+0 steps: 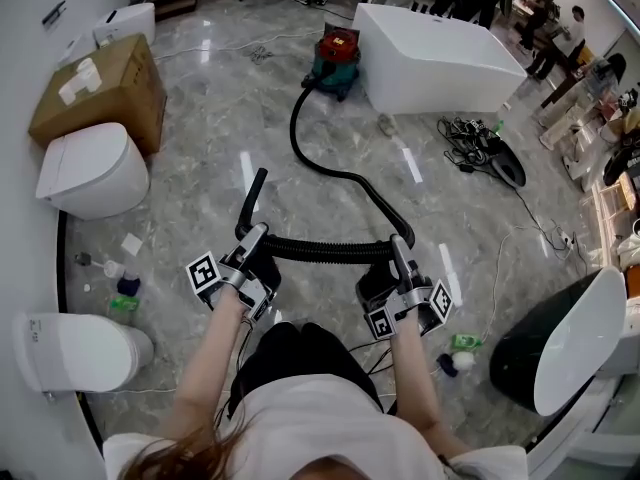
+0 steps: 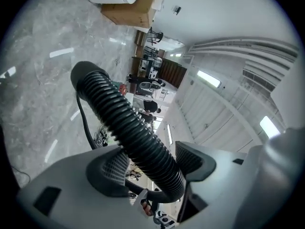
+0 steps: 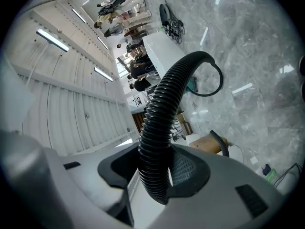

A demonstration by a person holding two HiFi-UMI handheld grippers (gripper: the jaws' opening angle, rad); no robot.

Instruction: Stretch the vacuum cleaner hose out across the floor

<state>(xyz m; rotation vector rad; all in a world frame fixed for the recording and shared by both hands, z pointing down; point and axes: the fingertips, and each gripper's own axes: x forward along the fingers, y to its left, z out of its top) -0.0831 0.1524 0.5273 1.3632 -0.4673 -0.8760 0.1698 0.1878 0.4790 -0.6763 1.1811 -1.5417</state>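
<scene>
Start with the left gripper [image 1: 250,240] at 7 o'clock in the head view. Note its jaws apart around the vacuum cleaner hose [image 1: 322,251], with the ribbing loose between the pads rather than pinched. Close them firmly on the ribs before pulling, or slide along to a fresh hold nearer the free end. Leave the right gripper [image 1: 400,253] at 5 o'clock clamped on the hose and treat it as the anchor. Draw the two apart gently and low over the floor [image 1: 220,128], probably away from the vacuum cleaner [image 1: 335,56], so as to take up slack without tipping it or kinking the ribs.

For orientation, read the head view. See the stiff free end pointing towards 12 o'clock just past the left gripper. Follow the held span along a 9-to-3 o'clock axis. Past the right gripper, trace a bend back towards 11 o'clock. Then follow a slack curve on the floor up to the vacuum cleaner at 12 o'clock, beside the white bathtub [image 1: 440,58] at 1 o'clock. Judge the stretching barely begun.
</scene>
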